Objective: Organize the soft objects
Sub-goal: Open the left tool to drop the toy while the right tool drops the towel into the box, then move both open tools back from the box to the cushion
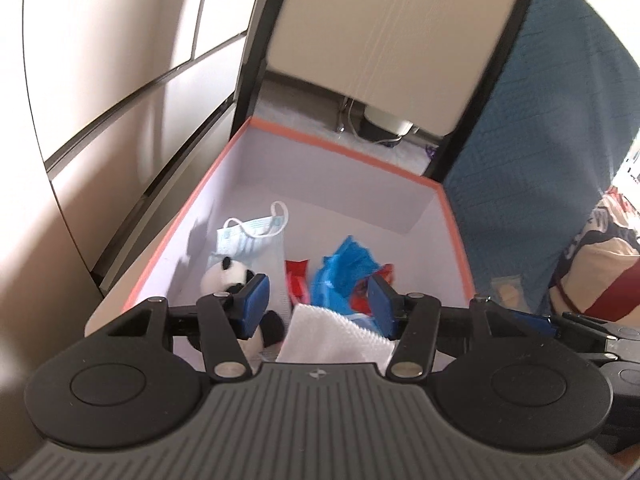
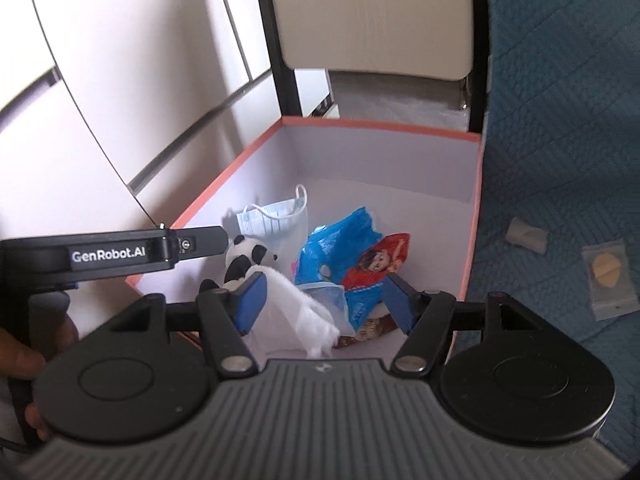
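Observation:
A white box with an orange rim stands open below both grippers. Inside lie a pale blue face mask, a panda plush, a blue plastic bag and a red snack packet. A white cloth lies at the near end of the box, draped beside the panda. My left gripper hovers open above the cloth. My right gripper is open too; the cloth hangs by its left pad, unpinched.
A blue quilted bedcover runs along the box's right side, with two small packets on it. A beige chair with a black frame stands behind the box. White cabinet doors line the left. A hand holds the left gripper.

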Demonstrator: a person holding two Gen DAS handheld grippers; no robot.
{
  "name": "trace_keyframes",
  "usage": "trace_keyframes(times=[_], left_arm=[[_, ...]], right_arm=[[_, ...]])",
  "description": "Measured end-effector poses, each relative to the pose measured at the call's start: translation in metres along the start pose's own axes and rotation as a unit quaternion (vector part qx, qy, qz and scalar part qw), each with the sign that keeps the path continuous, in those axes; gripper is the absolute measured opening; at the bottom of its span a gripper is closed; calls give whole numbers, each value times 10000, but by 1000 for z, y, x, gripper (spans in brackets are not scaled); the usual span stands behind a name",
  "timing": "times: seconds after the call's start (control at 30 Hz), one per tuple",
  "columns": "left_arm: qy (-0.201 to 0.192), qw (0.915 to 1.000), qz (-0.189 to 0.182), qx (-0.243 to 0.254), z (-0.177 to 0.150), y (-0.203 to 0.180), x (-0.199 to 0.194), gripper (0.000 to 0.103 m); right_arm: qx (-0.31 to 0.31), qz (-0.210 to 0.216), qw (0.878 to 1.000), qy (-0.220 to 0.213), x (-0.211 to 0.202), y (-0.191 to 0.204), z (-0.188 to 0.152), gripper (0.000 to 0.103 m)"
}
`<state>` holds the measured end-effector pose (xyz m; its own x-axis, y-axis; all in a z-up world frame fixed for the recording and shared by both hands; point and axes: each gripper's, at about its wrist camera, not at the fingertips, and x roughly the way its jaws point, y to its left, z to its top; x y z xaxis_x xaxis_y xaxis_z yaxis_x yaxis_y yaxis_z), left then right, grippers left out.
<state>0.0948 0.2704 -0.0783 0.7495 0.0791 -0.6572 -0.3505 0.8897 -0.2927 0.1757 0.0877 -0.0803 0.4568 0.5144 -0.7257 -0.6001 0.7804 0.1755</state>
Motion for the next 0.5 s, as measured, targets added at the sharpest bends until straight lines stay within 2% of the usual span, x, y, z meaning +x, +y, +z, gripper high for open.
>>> trace_keyframes(times=[0.5], left_arm=[[-384,9987,-314,154,-44,-61,-50,61]], right_arm=[[207,-233,9984,-466,-86,-39,-45,67]])
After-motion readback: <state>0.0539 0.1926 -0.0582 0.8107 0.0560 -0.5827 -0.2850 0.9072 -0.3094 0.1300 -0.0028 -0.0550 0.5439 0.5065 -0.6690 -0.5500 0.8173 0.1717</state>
